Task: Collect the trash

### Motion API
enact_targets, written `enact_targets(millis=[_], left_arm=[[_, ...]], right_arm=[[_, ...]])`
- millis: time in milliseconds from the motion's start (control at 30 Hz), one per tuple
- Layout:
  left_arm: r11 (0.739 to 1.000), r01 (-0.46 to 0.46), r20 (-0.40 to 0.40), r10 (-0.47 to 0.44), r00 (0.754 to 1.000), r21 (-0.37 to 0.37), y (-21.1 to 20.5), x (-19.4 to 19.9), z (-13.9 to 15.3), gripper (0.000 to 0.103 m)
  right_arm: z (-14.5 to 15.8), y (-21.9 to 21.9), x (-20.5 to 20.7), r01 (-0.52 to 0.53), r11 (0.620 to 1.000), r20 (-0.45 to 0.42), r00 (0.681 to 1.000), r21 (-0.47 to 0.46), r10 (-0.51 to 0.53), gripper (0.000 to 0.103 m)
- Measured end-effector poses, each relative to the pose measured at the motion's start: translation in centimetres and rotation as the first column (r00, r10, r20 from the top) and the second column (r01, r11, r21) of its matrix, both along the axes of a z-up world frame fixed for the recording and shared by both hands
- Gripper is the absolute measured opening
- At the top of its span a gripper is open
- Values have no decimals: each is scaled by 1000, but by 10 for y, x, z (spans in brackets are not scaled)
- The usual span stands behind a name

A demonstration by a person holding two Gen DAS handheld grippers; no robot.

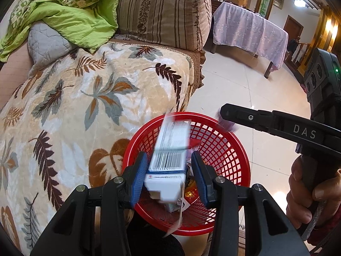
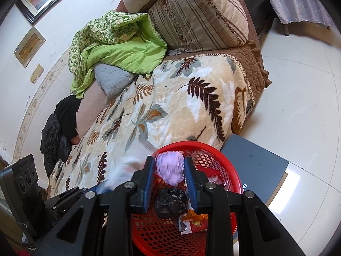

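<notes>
Over the red basket [image 1: 223,149] on the floor beside the sofa, the left tongs [image 1: 169,170] stand spread around a blurred white carton [image 1: 170,149], apparently let go. The right tongs [image 2: 169,181] flank a soft purple wad [image 2: 170,167], pads seemingly barely touching it. Both pieces look light; the stiff carton takes a grip across its flat sides.

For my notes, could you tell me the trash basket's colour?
Red, open mesh: the basket shows best in the right wrist view.

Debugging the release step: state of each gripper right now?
Left gripper: open, white box loose between pads.
Right gripper: purple wad between pads; grip cannot be told.
</notes>
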State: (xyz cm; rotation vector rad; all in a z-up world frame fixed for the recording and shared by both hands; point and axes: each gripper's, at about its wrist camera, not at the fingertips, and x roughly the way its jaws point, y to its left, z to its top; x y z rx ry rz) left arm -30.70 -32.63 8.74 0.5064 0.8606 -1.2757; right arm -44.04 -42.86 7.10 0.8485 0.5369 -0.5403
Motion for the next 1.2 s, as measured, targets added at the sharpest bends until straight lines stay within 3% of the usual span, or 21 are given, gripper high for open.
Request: enact_targets(millis=[200, 400, 567, 700, 867, 1200], left_arm=[[1000, -2, 2, 2, 1000, 2, 2, 1, 0, 45], [1000, -18, 7, 18, 1000, -1, 5, 4, 1, 60], [999, -53, 22, 52, 998, 7, 10, 8, 2, 73], [996, -89, 63, 88, 994, 16, 13, 11, 3, 82], [986, -163, 105, 161, 981, 16, 22, 23, 5, 88], [969, -245, 209, 232, 950, 37, 34, 33, 4, 90]], right_arm=[[3, 1, -1, 3, 1000, -4, 1000, -8, -3, 35], [7, 2, -5, 23, 999, -18, 1000, -23, -23, 50], [14, 4, -9, 62, 996, -52, 997, -60, -65, 73], [19, 7, -9, 109, 988, -113, 986, -109, -122, 81], [26, 17, -5, 168, 963, -210, 954, -212, -213, 94], [16, 36, 3, 215, 932, -382, 867, -292, -320, 98]])
